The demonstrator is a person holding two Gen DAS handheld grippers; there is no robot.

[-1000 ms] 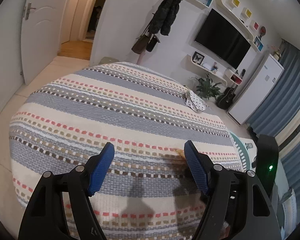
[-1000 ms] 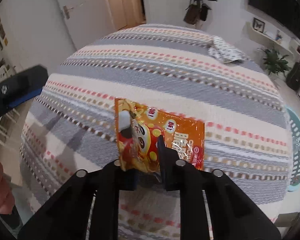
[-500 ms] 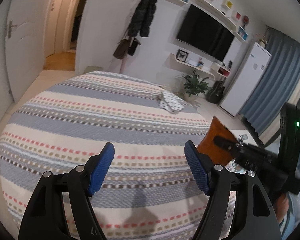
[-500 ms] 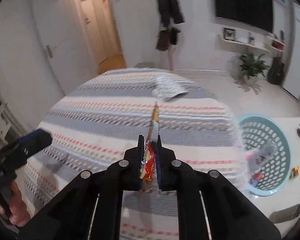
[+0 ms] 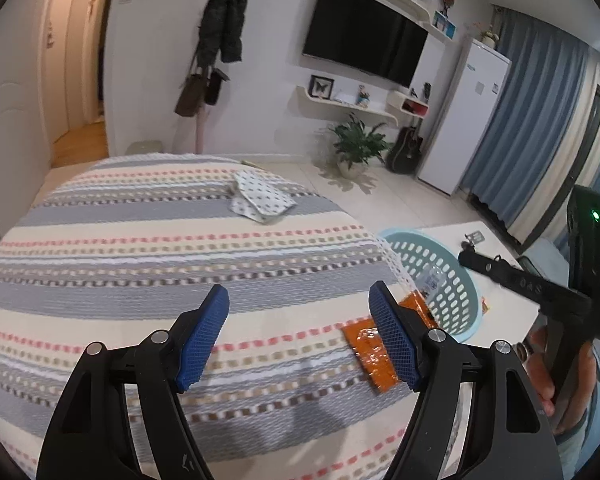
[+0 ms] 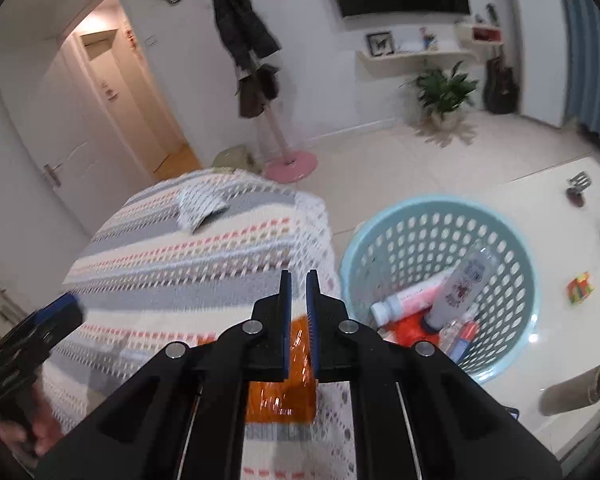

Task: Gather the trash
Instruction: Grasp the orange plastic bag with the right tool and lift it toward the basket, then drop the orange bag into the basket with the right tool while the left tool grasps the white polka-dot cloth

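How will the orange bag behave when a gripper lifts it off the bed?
The orange bag lies flat and thin on the bed, so it is probably light and floppy. Its glossy, creased film may slip in a weak grip. Being flat, it should not roll.

I see an orange wrapper (image 5: 374,354) on a bedspread (image 5: 148,248) striped grey, cream and pink. My grippers' pads (image 5: 202,334) are blue, the basket (image 6: 512,248) pale blue.

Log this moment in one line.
left tongs: open, empty | right tongs: nearly shut, empty | orange packet: on bed edge, ungripped | basket: beside bed, holds bottles
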